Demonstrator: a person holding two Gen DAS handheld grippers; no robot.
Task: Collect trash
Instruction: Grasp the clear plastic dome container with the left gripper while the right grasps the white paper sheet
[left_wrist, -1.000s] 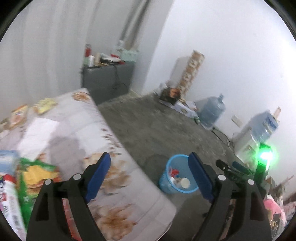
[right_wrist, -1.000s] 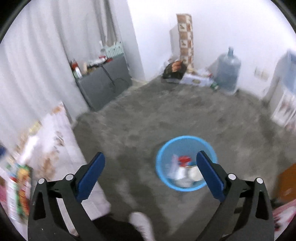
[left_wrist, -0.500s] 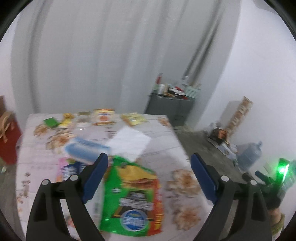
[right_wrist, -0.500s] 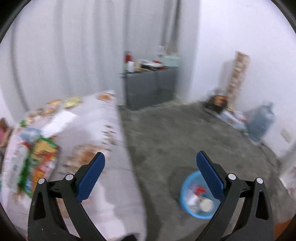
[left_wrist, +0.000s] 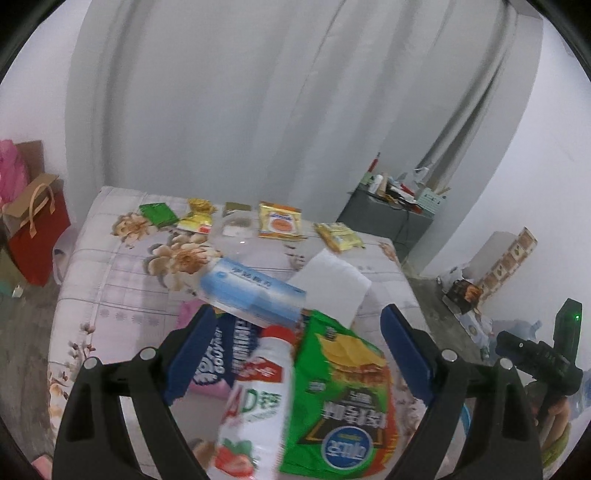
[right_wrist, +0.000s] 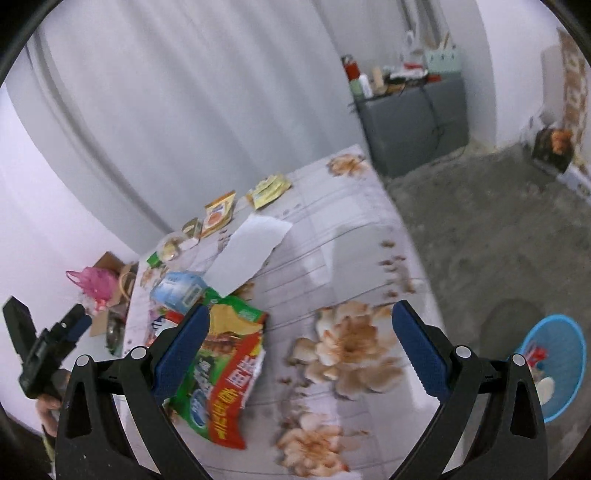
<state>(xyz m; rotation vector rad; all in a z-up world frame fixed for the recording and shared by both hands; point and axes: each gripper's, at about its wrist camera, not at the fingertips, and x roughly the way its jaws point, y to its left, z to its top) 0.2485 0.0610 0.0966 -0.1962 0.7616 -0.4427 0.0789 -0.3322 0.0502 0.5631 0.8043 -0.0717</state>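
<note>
Trash lies on a flower-print table (left_wrist: 110, 280). A white AD bottle with a red cap (left_wrist: 255, 398), a green snack bag (left_wrist: 340, 398) and a blue pack (left_wrist: 255, 295) lie close below my open, empty left gripper (left_wrist: 295, 354). In the right wrist view the green bag (right_wrist: 221, 354) lies at the left finger of my open, empty right gripper (right_wrist: 299, 350), over the table (right_wrist: 351, 258). The blue trash basket (right_wrist: 554, 365) stands on the floor at the right, with some trash in it.
White paper (left_wrist: 332, 284) lies mid-table. Small packets (left_wrist: 280, 221) line the far edge by the grey curtain. A grey cabinet (right_wrist: 413, 110) stands in the corner. A red paper bag (left_wrist: 33, 229) stands left of the table. Grey floor (right_wrist: 498, 240) stretches right.
Both grippers have swung left from the blue basket and floor to the table. The left one has come down close over the bottle and green bag. Both stay open.
</note>
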